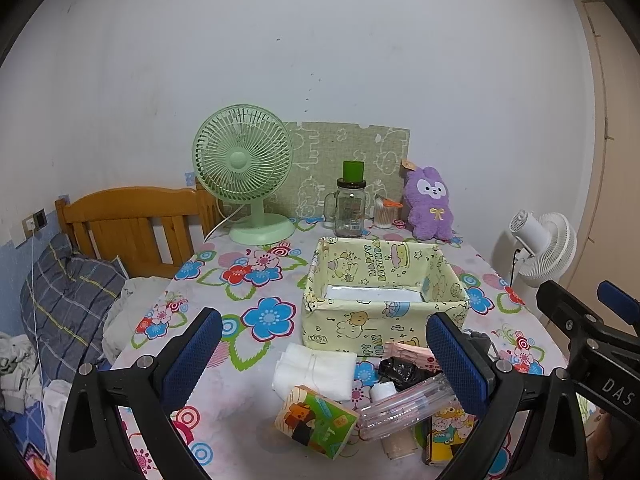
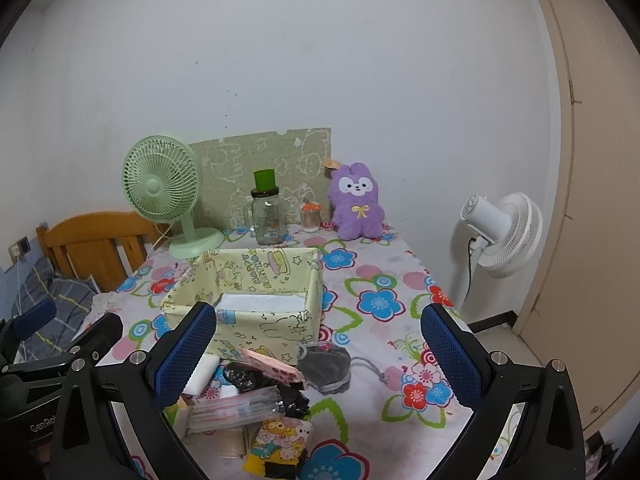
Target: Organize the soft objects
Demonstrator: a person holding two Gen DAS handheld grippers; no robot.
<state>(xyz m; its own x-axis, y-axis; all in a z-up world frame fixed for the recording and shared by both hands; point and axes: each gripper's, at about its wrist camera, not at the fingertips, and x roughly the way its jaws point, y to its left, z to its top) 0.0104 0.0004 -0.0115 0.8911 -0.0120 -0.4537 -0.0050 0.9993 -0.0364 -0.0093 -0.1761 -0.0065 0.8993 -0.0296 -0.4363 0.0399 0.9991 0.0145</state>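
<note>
A heap of soft packets is seen nearest: a green tissue pack (image 1: 316, 426), a clear zip bag (image 1: 404, 404), folded white cloths (image 1: 316, 368) and a grey drawstring pouch (image 2: 326, 366), all on the floral tablecloth (image 2: 384, 308) just before the yellow fabric box (image 1: 380, 300). Both the left gripper (image 1: 324, 360) and right gripper (image 2: 320, 356) are held spread wide, with nothing grasped.

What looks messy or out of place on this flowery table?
The small items are heaped loosely in front of the yellow fabric box instead of inside it: a tissue pack lies tilted, a clear zip bag sprawls over others, and a grey drawstring pouch trails its cord. Nothing looks spilled or broken.
</note>
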